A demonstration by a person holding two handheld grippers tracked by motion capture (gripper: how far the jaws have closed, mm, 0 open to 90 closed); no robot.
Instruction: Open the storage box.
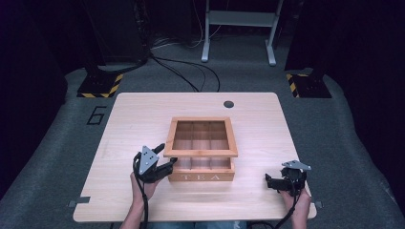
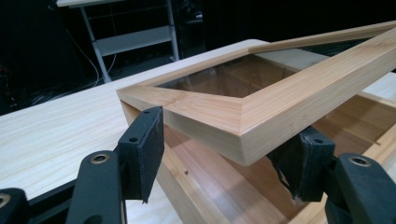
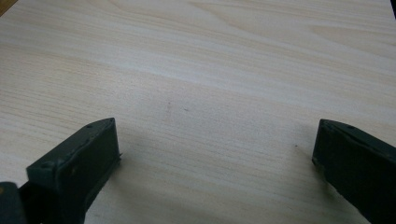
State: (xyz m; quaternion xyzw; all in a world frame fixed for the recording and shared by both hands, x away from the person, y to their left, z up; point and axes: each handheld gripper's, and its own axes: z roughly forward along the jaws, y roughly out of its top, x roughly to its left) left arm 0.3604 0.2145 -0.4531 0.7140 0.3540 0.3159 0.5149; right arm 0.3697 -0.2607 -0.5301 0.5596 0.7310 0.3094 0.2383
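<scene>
- Wooden tea box [image 1: 203, 175], one in number, sits near the middle of the table [image 1: 133, 114], a little toward the person's edge; its front wall bears the word TEA and faces that edge.
- One lid [image 1: 201, 137], a wooden frame around a clear pane, stands lifted at the front and hinged at the far side, so it slopes up toward the person. Its long edges run side to side, parallel to the table's near edge.
- Through the pane and under the lid, dividers split the box into a grid of compartments, three across; the near row shows three compartments, the rest I cannot count surely.
- Two grippers are in use, one per hand.
- Left gripper [image 1: 164, 156] is at the lid's front left corner. In the left gripper view [image 2: 224, 149] that corner lies between the two black pads [image 2: 142, 149], which stand partly apart: one sits just beside the left face of the frame, the other beside the front face. Whether either pad presses on the wood I cannot tell.
- Right gripper [image 1: 273, 182] rests low near the table's near right corner, well apart from the box. In the right gripper view [image 3: 215, 158] its jaws stand wide apart over bare wood, with nothing between them.
- One dark round hole [image 1: 229, 104] marks the table near its far edge.
</scene>
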